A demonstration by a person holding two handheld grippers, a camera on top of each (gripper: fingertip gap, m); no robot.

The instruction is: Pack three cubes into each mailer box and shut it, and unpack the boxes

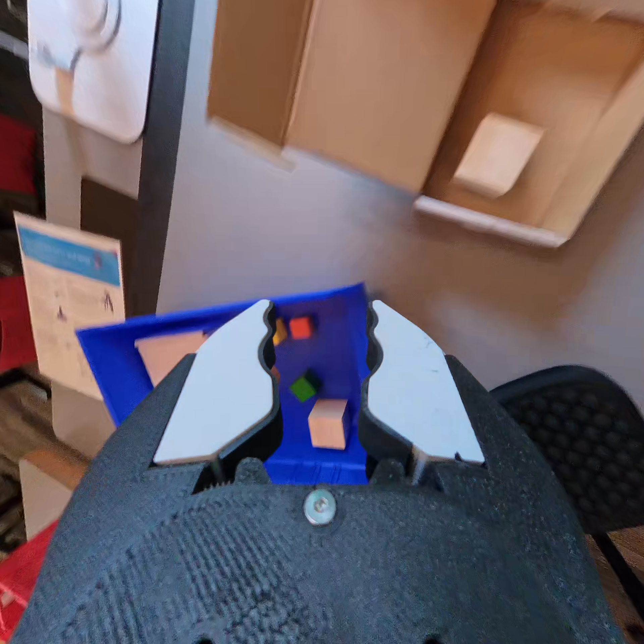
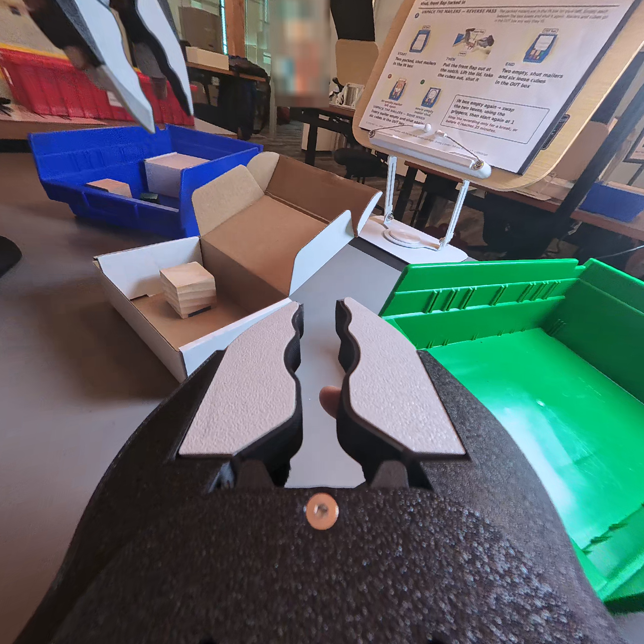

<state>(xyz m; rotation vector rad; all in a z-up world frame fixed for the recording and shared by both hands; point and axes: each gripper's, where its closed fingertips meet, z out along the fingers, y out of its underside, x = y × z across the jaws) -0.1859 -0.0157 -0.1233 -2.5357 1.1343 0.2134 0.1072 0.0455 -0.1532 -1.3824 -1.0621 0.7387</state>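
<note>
My left gripper (image 1: 320, 306) is open and empty, hovering over the blue bin (image 1: 104, 355). In the bin lie a red-orange cube (image 1: 300, 327), a yellow cube (image 1: 280, 332), a green cube (image 1: 304, 386), a wooden cube (image 1: 329, 423) and a shut mailer box (image 1: 167, 352). An open mailer box (image 2: 146, 258) stands on the grey table with one wooden cube (image 2: 188, 289) inside, its lid leaning back. My right gripper (image 2: 319, 310) is open and empty, low over the table between this mailer and the green bin (image 2: 488, 289). The left gripper (image 2: 169, 120) shows above the blue bin (image 2: 104, 160).
The green bin holds nothing that I can see. A white stand with an instruction sheet (image 2: 488, 87) stands behind the open mailer. A black mesh chair (image 1: 575, 435) is off the table's edge. A red crate (image 2: 52, 83) sits far left in the background. One gripper's finger ends stand about 30 cm off the other's. The red-orange cube (image 1: 300, 327) is about 15 cm from my left fingertips.
</note>
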